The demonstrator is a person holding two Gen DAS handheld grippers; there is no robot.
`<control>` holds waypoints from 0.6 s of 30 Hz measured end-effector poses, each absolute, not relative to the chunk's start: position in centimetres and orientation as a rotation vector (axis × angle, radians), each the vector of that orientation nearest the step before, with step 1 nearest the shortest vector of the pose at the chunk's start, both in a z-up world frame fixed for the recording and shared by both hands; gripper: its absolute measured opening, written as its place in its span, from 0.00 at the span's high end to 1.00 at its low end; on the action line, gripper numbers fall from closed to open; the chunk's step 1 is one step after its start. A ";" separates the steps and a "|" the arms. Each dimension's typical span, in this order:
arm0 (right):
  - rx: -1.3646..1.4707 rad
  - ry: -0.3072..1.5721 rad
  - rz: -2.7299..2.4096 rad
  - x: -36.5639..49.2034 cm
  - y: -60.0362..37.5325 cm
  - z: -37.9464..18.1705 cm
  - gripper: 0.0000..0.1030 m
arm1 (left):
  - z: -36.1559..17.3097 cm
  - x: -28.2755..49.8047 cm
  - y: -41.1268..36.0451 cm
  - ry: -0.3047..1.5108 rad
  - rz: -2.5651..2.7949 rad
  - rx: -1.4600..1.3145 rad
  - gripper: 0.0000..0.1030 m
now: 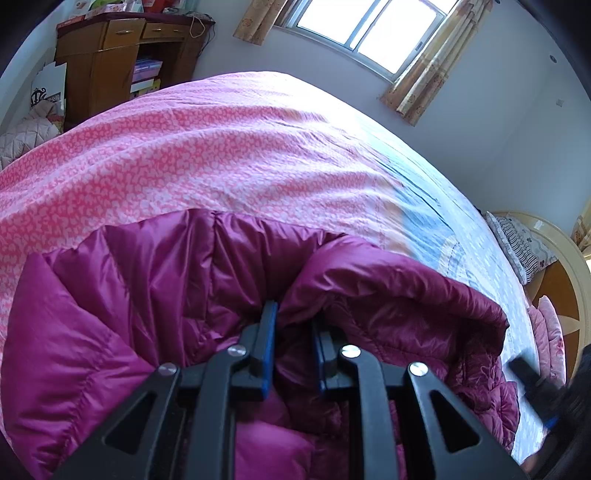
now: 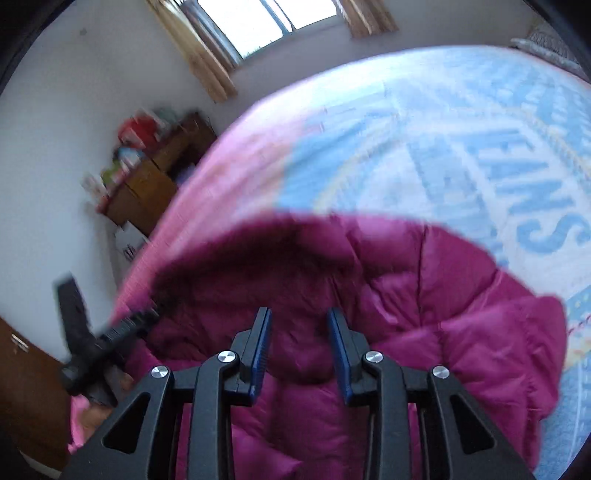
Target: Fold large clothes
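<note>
The magenta puffer jacket (image 1: 155, 295) lies bunched on the bed (image 1: 221, 147), a fold of it clamped in the left gripper (image 1: 293, 332). The right gripper (image 2: 300, 321) hangs above the quilting, jaws apart and empty. The bedding is pink-patterned, then pale blue. A wooden cabinet (image 1: 96, 62) and a curtained window (image 1: 369, 29) stand beyond.

Bright curtained window (image 1: 373, 33), white walls, wooden cabinet (image 1: 110, 62), bed (image 1: 229, 147)
</note>
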State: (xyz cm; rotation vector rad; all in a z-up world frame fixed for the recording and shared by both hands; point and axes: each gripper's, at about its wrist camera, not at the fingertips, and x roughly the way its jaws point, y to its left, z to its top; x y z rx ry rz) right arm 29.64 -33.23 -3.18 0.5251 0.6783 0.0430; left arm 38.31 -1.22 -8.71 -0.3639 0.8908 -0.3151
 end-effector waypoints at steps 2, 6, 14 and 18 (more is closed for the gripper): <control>0.501 0.606 -0.005 30.3 -33.1 -1.3 0.64 | -8.7 38.3 -1.2 0.890 -0.312 -0.356 0.79; 0.446 0.642 -0.045 33.9 -31.9 -1.1 0.61 | -8.7 38.3 -1.3 0.888 -0.310 -0.351 0.79; 0.230 0.802 0.054 34.3 -30.0 -7.1 0.61 | -8.7 38.3 -1.3 0.884 -0.317 -0.361 0.79; 0.134 0.802 0.007 34.8 -28.7 -7.3 0.60 | -8.5 38.0 -0.8 0.887 -0.327 -0.386 0.78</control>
